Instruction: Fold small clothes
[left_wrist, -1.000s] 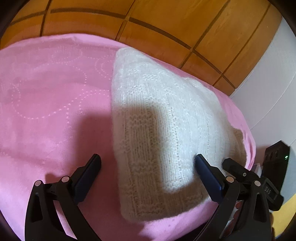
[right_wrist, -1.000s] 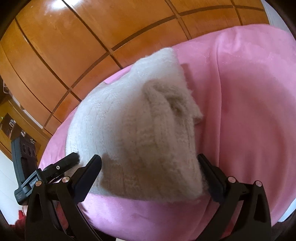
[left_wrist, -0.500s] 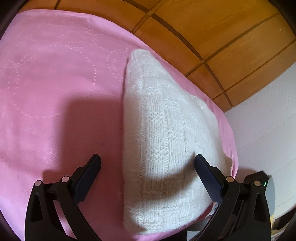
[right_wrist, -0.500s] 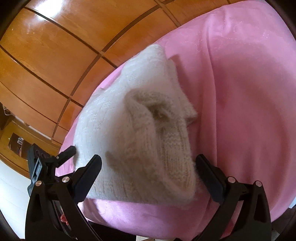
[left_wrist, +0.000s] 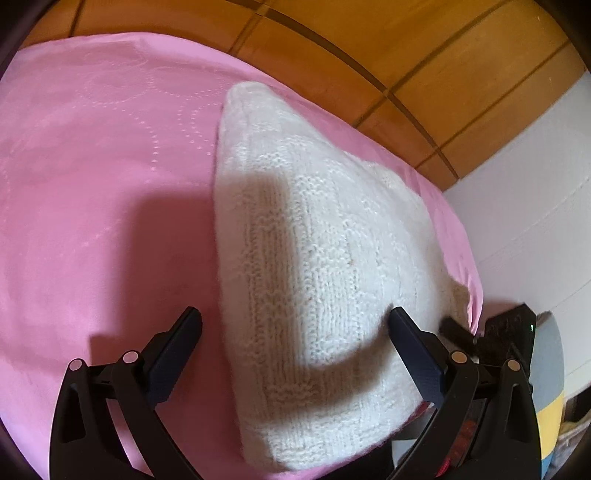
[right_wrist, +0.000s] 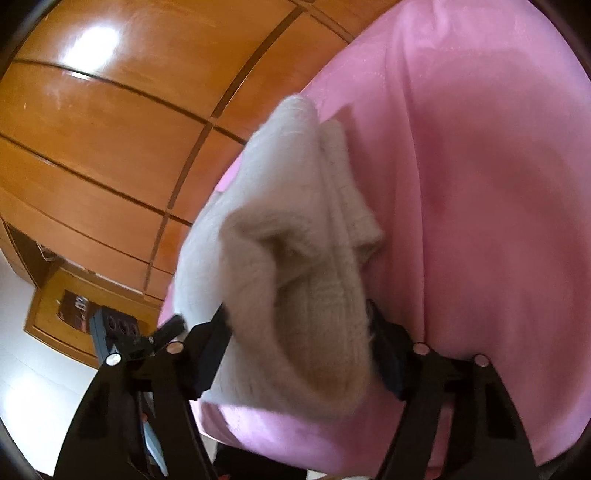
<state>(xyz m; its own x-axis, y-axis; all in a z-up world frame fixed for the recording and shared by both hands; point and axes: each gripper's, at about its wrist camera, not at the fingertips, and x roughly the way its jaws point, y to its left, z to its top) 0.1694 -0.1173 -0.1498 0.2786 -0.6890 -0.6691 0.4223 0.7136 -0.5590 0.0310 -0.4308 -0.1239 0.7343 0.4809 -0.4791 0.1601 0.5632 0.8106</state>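
Your right gripper (right_wrist: 299, 325) jaws, just closing, pinch the folded white knit (right_wrist: 295, 266); your left gripper (left_wrist: 295, 325) is spread wide over it.

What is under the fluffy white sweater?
The white knitted sweater lies folded on a pink cloth, which shows all around it. Whatever the cloth covers cannot be seen, and the sweater hides the patch directly beneath it.

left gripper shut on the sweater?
No, the left gripper stands wide open over the white knit sweater, one finger over pink cloth.
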